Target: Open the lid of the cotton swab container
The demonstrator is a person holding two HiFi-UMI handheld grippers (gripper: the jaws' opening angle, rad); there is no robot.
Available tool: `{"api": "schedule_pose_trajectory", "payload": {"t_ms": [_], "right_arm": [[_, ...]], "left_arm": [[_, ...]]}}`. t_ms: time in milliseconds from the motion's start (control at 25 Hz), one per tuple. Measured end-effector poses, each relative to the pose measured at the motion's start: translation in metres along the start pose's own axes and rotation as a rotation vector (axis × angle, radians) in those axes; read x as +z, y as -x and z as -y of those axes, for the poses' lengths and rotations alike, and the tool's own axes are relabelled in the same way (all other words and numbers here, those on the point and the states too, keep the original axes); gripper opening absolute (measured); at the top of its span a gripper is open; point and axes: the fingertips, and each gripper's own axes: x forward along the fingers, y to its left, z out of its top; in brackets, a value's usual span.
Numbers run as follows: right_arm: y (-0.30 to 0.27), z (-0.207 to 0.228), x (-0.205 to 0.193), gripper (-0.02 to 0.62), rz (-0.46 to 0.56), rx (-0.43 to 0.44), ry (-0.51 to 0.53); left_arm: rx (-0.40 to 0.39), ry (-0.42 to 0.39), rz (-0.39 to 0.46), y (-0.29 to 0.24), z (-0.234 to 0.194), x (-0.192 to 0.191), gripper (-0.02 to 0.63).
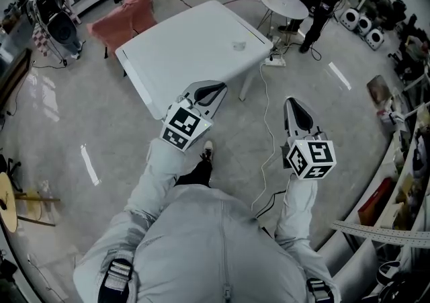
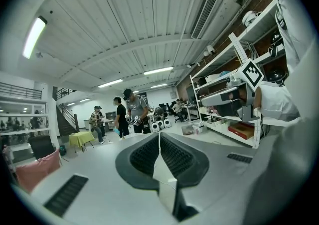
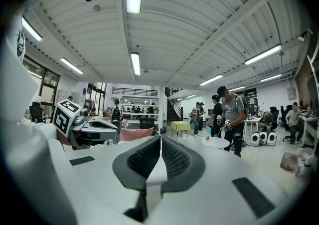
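Step in hand, as judged: the approach, with no contact made. The person is standing short of the table [image 1: 181, 46], holding both claws out ahead and nearly level. The left gripper [image 1: 213, 90] is showing its jaws closed together with nothing between them, and the right gripper [image 1: 295, 105] is showing the same. A small clear item, probably the container [image 1: 239, 45], is sitting on the table's far right part, well apart from both claws. Its lid is too small to make out. The next move is calling for both claws to reach the container and open, one steadying the body and the other taking the lid.

Left gripper [image 1: 213, 91] closed and empty, right gripper [image 1: 296, 108] likewise, both held level
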Motion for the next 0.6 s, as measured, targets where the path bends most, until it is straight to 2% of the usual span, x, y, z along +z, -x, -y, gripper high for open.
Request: {"api": "schedule_pose_trajectory", "payload": {"t_ms": [280,600], "right_arm": [[-0.068,0.028,0.006,0.038,0.007,0.009,0.005],[-0.163,0.062,0.018,0.038,-0.009,-0.005,-0.001]], "left_arm": [[0.009,0.004,0.012,-0.05,-0.055,-0.009,0.026],[-0.004,0.02,0.004,-0.115,-0.136,-0.019,0.026]]}}
